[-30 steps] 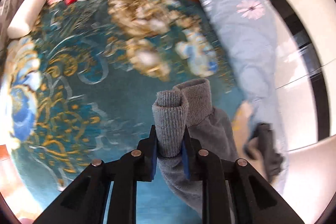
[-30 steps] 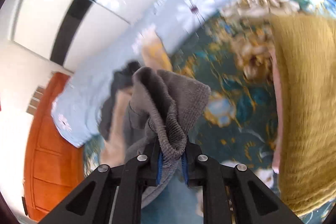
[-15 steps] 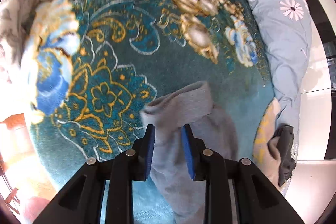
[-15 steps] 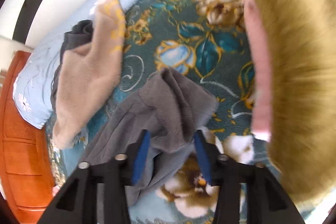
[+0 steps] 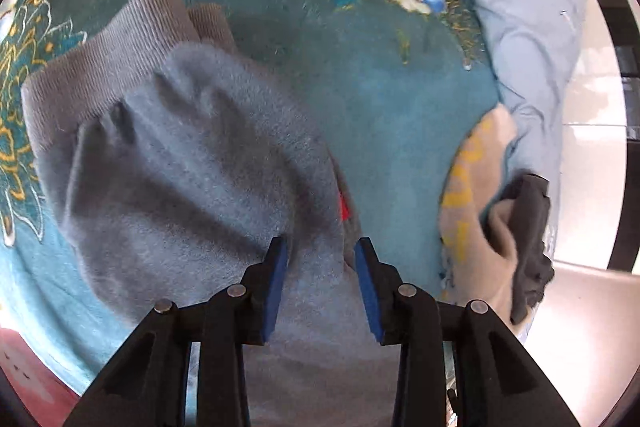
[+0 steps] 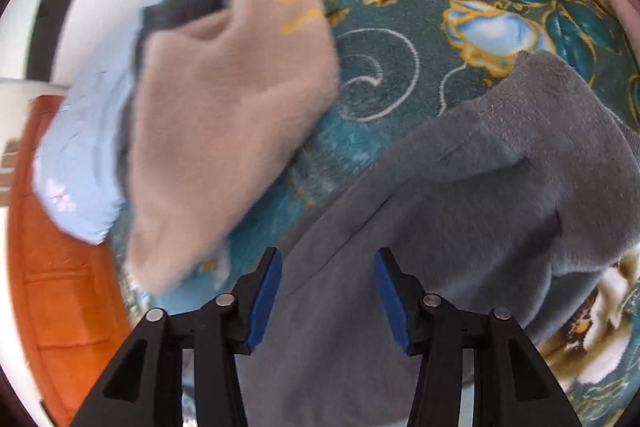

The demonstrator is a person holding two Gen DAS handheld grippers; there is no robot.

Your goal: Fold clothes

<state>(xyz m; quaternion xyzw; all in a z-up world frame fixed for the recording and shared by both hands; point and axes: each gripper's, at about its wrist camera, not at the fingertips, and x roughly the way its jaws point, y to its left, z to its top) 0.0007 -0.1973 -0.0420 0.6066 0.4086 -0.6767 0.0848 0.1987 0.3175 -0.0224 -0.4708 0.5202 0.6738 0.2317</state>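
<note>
Released a moment ago and now lying folded on the floral blanket (image 5: 400,115) just ahead of both: grey sweater (image 5: 192,163), left hand-held gripper (image 5: 318,277) and right hand-held gripper (image 6: 328,293) spread wide above it, suggesting this fold done, smoothing or regrasp next.

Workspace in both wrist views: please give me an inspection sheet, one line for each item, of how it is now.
Surface: teal plush blanket with gold and blue flower pattern, spread out.
Job's things: grey knit garment with ribbed cuff lying flat on the blanket, released.
Clutter: beige fleece garment with yellow print piled with a dark grey cloth; pale blue pillow with daisy print beside them.
Grippers: left tongs open above the grey garment; right tongs open above it too.
Cables: nothing seen.
Surroundings: orange wooden panel; white glossy floor.
</note>
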